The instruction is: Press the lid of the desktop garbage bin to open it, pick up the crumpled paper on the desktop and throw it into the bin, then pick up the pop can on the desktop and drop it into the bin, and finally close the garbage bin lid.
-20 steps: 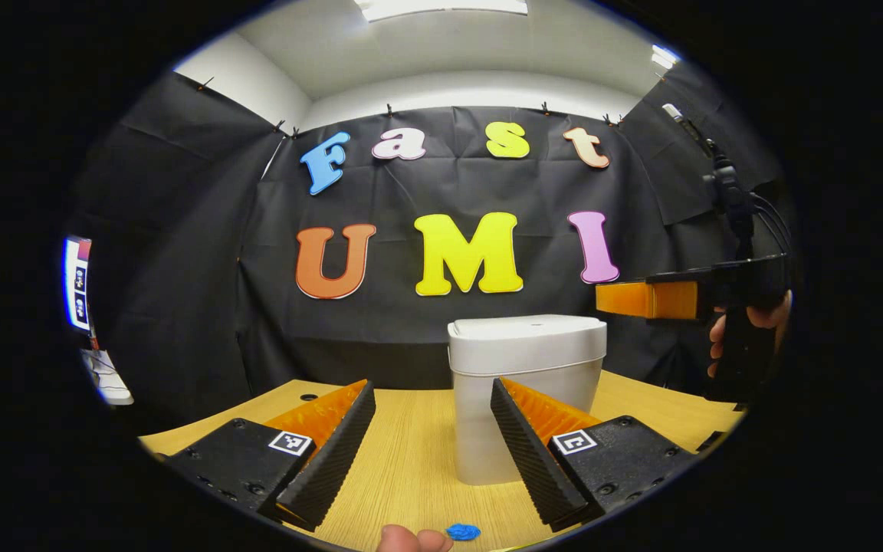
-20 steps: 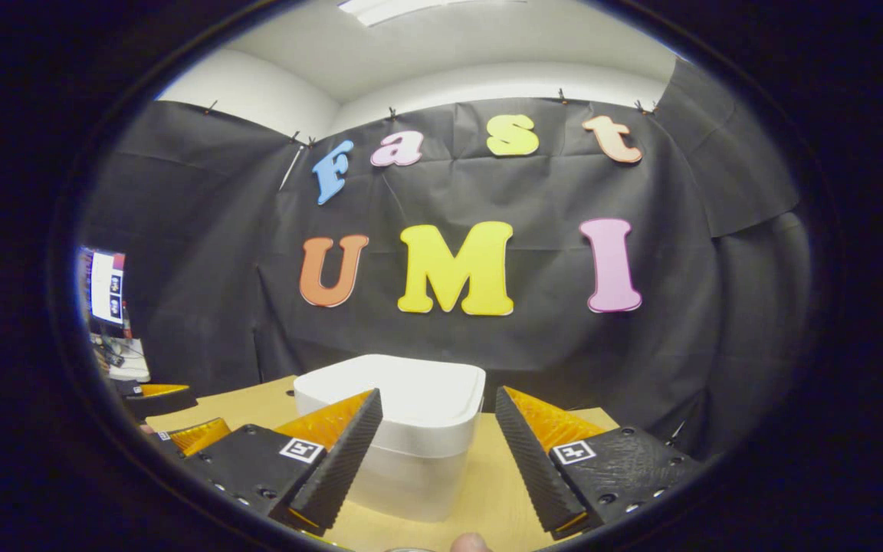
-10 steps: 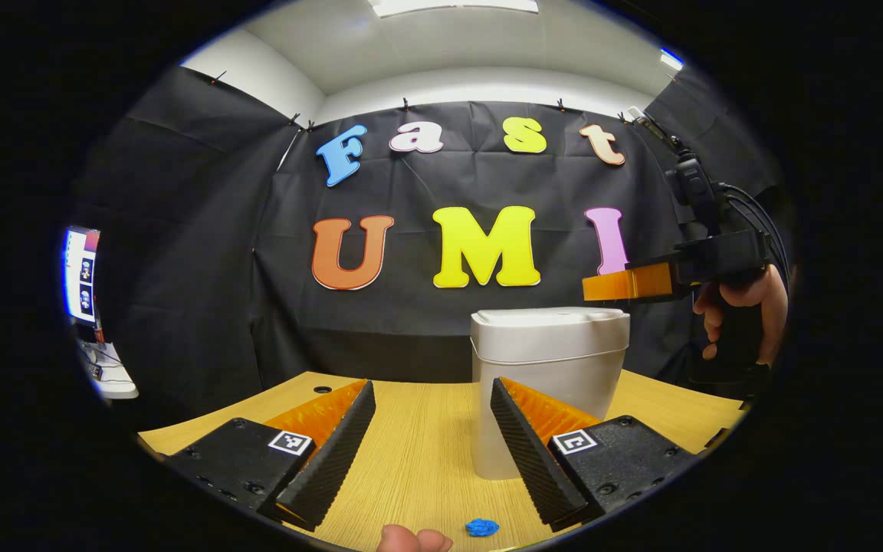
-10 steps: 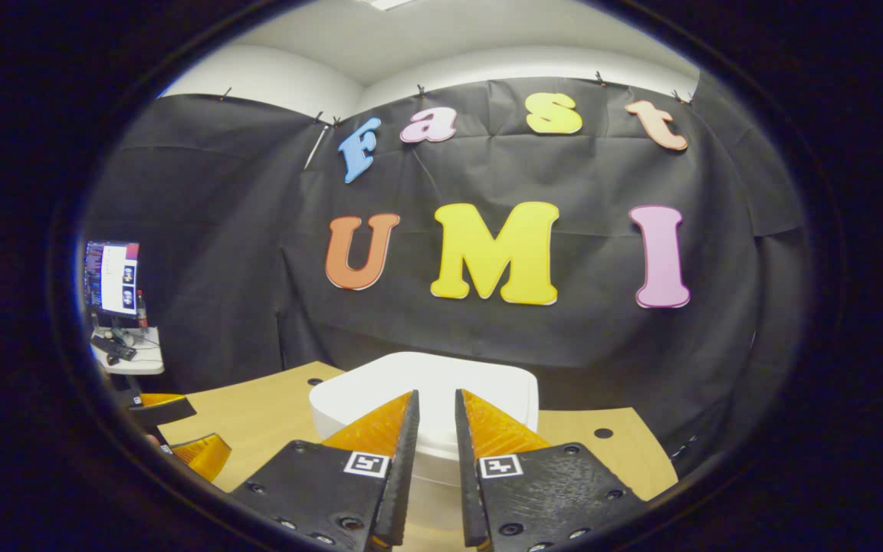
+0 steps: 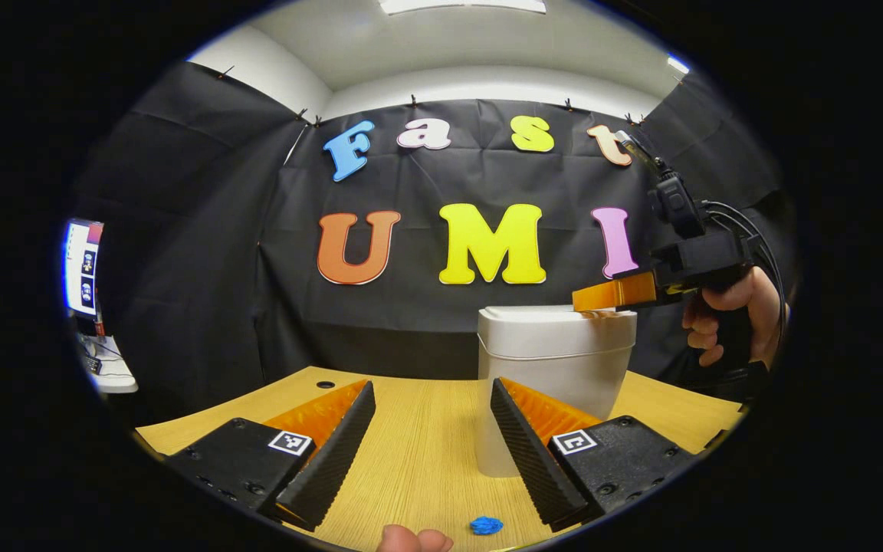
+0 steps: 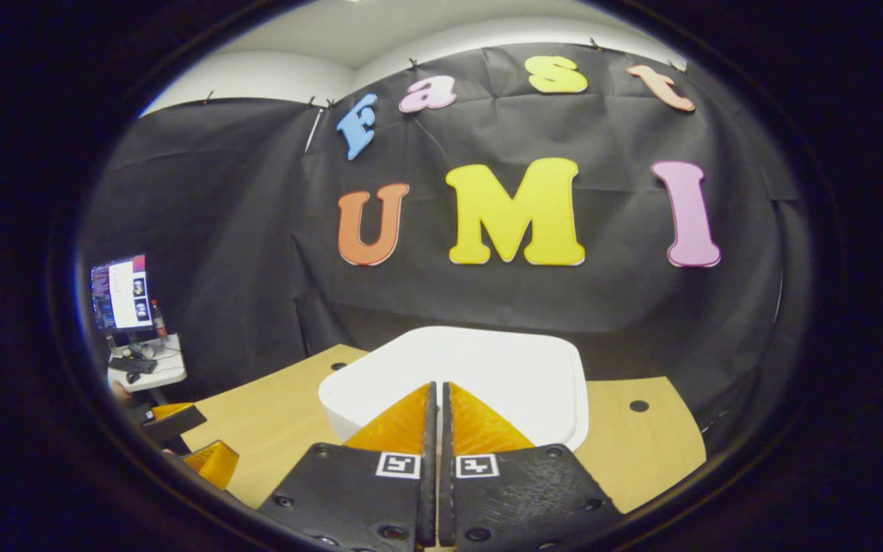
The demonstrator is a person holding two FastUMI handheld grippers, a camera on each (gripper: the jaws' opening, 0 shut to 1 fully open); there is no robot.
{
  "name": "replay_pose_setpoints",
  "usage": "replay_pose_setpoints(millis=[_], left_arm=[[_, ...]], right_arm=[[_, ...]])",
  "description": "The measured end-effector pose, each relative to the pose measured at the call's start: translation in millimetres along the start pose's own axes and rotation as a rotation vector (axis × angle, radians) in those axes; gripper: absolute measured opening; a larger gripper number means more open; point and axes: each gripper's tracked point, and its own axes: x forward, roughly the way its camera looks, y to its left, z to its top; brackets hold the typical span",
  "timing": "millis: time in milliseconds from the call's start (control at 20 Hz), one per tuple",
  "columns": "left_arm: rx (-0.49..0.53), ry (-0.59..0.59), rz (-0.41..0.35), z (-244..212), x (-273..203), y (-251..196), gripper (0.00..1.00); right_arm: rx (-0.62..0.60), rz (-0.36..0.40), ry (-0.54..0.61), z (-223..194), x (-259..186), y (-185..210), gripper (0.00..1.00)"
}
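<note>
Lowered since before, right gripper (image 6: 437,399) rests jaws-together on lid (image 6: 487,368).

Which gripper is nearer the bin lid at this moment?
Right. The right gripper, fingers together, is at the bin lid from above; the left gripper hangs open, low over the table, short of the bin.
</note>
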Motion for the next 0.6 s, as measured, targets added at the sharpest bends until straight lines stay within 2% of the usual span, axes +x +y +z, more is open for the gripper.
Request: replay_pose_setpoints(millis=[100, 200, 350, 400, 550, 600], left_arm=[[-0.003, 0.017, 0.001, -6, 2, 0, 0.98], [-0.013, 0.027, 0.004, -11, 1, -1, 0.98], [-0.022, 0.041, -0.003, -15, -2, -5, 0.98], [-0.021, 0.045, -0.005, -16, -1, -6, 0.98], [-0.017, 0.035, 0.001, -9, -3, -6, 0.98], [-0.017, 0.030, 0.003, -9, -3, -6, 0.98]], right_arm=[[-0.045, -0.004, 0.024, -4, -1, -1, 0.03], [-0.040, -0.008, 0.032, -3, -1, -1, 0.03], [0.000, -0.016, -0.054, 15, -7, -2, 0.03], [-0.019, -0.046, -0.069, 18, -8, -9, 0.02], [-0.035, -0.067, -0.181, 46, -30, -10, 0.57], [-0.044, -0.071, -0.226, 56, -38, -11, 0.69]])
